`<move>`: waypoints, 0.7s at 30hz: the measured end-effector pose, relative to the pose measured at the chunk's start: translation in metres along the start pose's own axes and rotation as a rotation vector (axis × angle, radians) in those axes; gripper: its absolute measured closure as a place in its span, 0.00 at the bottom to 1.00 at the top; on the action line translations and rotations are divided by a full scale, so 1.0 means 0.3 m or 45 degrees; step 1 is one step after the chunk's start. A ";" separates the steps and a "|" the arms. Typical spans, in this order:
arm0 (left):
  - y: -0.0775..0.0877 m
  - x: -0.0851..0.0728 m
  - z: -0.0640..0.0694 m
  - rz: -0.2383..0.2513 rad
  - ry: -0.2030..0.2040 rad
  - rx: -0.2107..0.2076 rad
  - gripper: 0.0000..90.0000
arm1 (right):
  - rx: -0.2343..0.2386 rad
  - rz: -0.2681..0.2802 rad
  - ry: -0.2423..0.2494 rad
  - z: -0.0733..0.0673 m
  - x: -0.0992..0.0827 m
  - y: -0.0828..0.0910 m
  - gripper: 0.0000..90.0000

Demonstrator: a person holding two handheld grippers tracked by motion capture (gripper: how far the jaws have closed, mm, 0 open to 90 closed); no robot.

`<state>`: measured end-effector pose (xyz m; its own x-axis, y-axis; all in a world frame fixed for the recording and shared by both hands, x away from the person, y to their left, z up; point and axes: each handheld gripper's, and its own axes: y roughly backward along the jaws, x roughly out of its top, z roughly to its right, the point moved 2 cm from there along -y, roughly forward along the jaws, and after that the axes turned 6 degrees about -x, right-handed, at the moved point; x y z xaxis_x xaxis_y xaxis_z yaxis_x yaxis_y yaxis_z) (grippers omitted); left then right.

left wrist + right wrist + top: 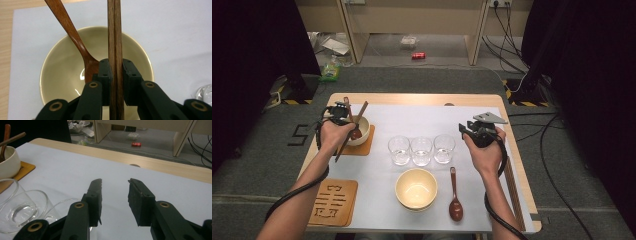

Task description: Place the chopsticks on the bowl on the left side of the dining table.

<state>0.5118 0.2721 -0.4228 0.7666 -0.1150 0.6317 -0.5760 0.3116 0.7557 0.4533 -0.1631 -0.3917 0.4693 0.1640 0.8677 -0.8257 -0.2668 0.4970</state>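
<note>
Above the bench, high view: left tool over bowl on a coaster, chopsticks slanting through it; right tool idle near three glasses. Step judged: chopsticks just gripped, next probably lifting them clear without disturbing spoon.

Left gripper view: pads clamped on paired chopsticks; spoon resting in bowl beneath.

Right gripper view: right tool jaws half apart, holding nothing, above bare bench.
</note>
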 end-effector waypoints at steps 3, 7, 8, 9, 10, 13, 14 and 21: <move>0.023 0.000 -0.001 0.017 0.002 0.003 0.88 | -0.004 0.004 0.000 0.007 -0.001 0.005 0.70; 0.052 -0.003 -0.003 0.045 0.002 0.012 0.88 | -0.009 0.007 -0.003 0.018 -0.003 0.012 0.70; 0.058 -0.004 -0.005 0.051 0.004 0.010 0.88 | -0.011 0.006 -0.005 0.020 -0.004 0.013 0.70; 0.064 -0.006 -0.008 0.055 0.007 0.011 0.88 | -0.013 0.004 -0.005 0.023 -0.005 0.015 0.70; 0.069 -0.008 -0.011 0.060 0.007 0.016 0.88 | -0.014 0.005 -0.006 0.026 -0.006 0.016 0.70; 0.082 -0.015 -0.021 0.072 0.015 0.016 0.88 | -0.019 0.002 -0.011 0.032 -0.011 0.019 0.70; 0.085 -0.017 -0.025 0.074 0.022 0.016 0.88 | -0.020 0.002 -0.008 0.035 -0.013 0.019 0.70; 0.102 -0.032 -0.059 0.085 0.060 0.020 0.88 | -0.029 -0.005 -0.015 0.044 -0.023 0.022 0.70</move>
<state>0.4919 0.2996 -0.4086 0.7386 -0.0499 0.6723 -0.6305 0.3021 0.7150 0.4487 -0.1787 -0.3943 0.4762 0.1541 0.8657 -0.8307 -0.2442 0.5004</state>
